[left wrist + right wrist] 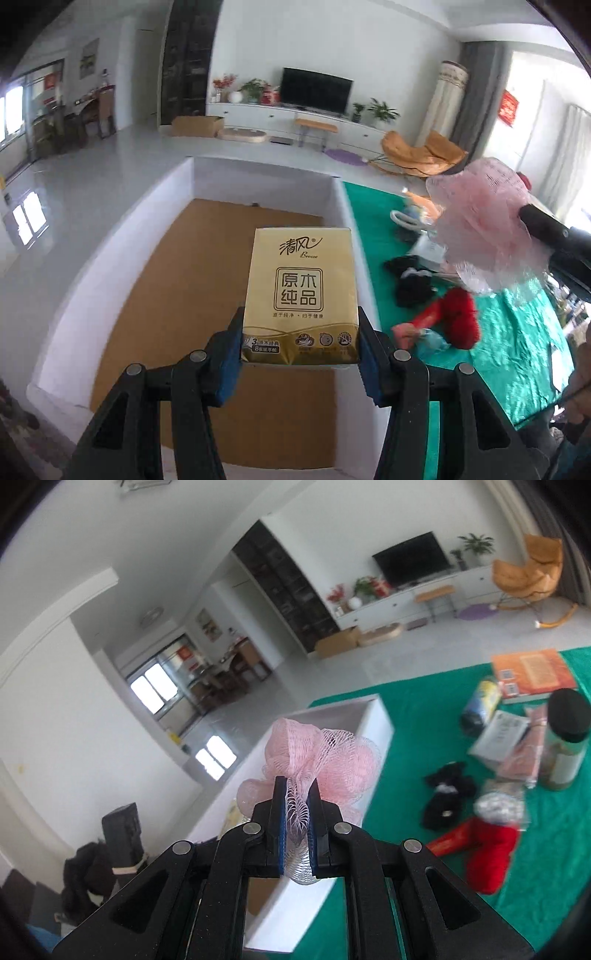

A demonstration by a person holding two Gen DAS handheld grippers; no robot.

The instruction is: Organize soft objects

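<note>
Tissue pack (300, 295), gold-wrapped and rectangular, is sitting upright between the 2 blue pads of the left gripper (300, 354), which is clamping its lower end from both sides. Its long axis is running away from the camera along the fingers. The pack is hanging directly above the brown floor of the white box (122, 236), inside the outline of the walls, so the coming move appears to turn on a plain descent into the box rather than any sideways travel.

Pink mesh bath puff (325, 760) is being pinched by the right gripper (298, 834), whose jaws are closed down hard on a thin neck of netting while the bulk of the puff is billowing out beyond the fingertips. In the left wrist view the puff is hanging over the green tablecloth (517, 332), just to the right of the box wall. In the right wrist view the box is lying ahead and to the left of the puff, with its near white wall directly under the fingers. Judged from this, the left hand is the nearer of the 2 to a release point; the right hand needs to cross the wall first.

Remaining soft items, including a red fabric piece (491, 853) and a black fabric piece (447, 794), are lying on the cloth, well apart from both tools.
</note>
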